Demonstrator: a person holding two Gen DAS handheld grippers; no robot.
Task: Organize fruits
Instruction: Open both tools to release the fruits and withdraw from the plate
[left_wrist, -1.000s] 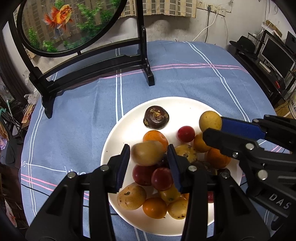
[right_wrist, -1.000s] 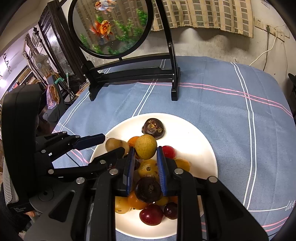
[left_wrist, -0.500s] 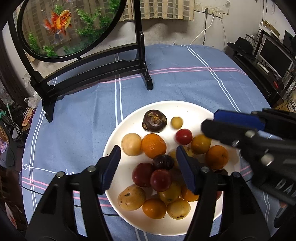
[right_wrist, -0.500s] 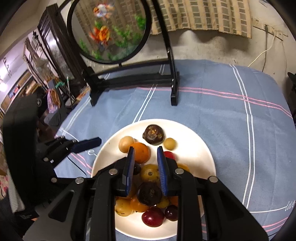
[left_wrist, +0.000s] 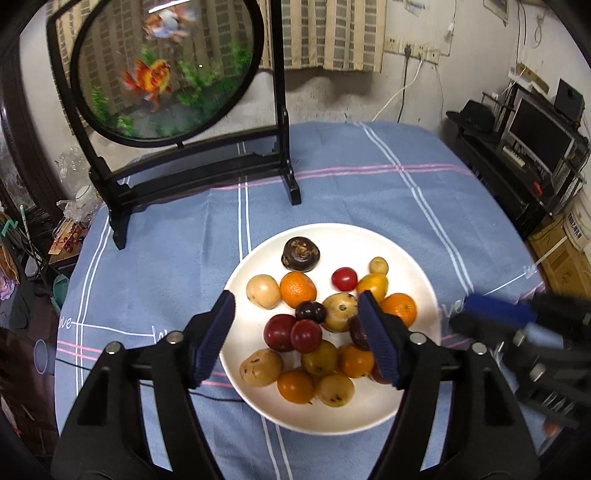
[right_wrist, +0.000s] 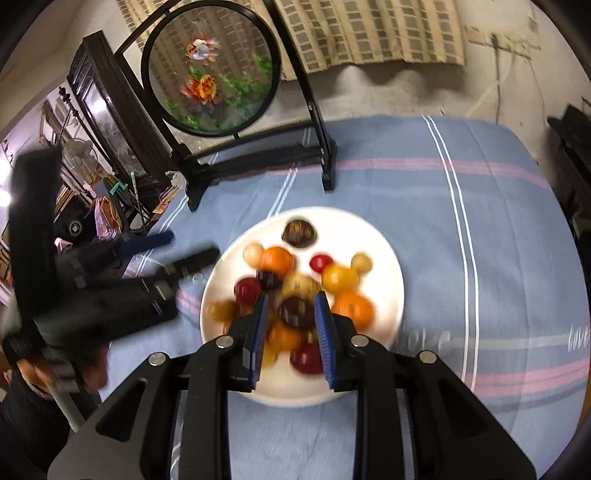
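A white plate (left_wrist: 410, 258) on the blue cloth holds several fruits: a dark brown one (left_wrist: 300, 254) at the back, a tan one (left_wrist: 263, 291), oranges (left_wrist: 297, 290), a small tomato (left_wrist: 344, 278), a small yellow fruit (left_wrist: 378, 265) and red plums (left_wrist: 291, 332). My left gripper (left_wrist: 295, 297) hangs over the pile, its jaws opening wide with nothing gripped. My right gripper (right_wrist: 291, 297) is shut and empty above the plate's (right_wrist: 351, 229) near side; a dark fruit (right_wrist: 295, 312) lies below its gap. In the left wrist view the right gripper (left_wrist: 461, 312) sits blurred beside the plate's right rim.
A round goldfish screen (left_wrist: 166, 66) on a black stand (left_wrist: 291, 184) stands behind the plate. The blue striped cloth (left_wrist: 388, 195) covers the table. A dark shelf with a monitor (left_wrist: 535, 129) lies beyond the right edge, clutter beyond the left.
The left jaws let go of the tan fruit, which now lies on the plate's left, then widened and rose. The right gripper left a small yellow fruit on the plate and drew back.
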